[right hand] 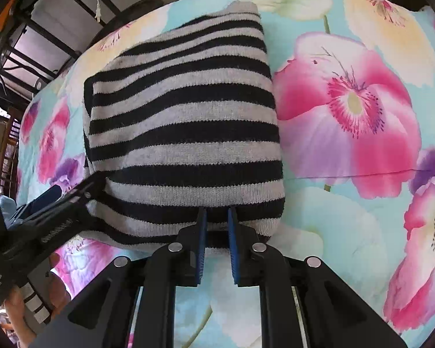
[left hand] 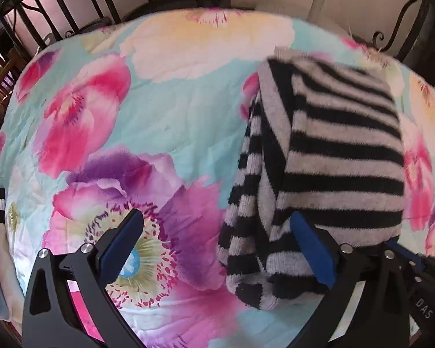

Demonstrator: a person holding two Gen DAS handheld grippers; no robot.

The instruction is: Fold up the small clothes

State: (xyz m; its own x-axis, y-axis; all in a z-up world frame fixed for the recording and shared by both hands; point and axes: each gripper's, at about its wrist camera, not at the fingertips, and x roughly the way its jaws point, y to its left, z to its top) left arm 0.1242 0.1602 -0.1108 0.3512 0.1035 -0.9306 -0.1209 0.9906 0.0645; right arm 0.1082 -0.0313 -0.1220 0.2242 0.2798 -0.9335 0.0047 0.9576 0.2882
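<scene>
Folded black-and-grey striped sweater (right hand: 182, 127) lies on a bed w/ floral sheet (left hand: 171, 116), turquoise w/ pink and purple poppies. Black metal bed frame (left hand: 107, 3) and pale wall behind. Left gripper (left hand: 217, 249) spread wide, holding nothing. Right gripper (right hand: 217, 226) nearly closed, pinching sweater's near hem.

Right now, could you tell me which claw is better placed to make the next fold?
Probably the right claw: its jaws pinch the near edge of the striped sweater. The left claw stands wide open, holding nothing.
</scene>
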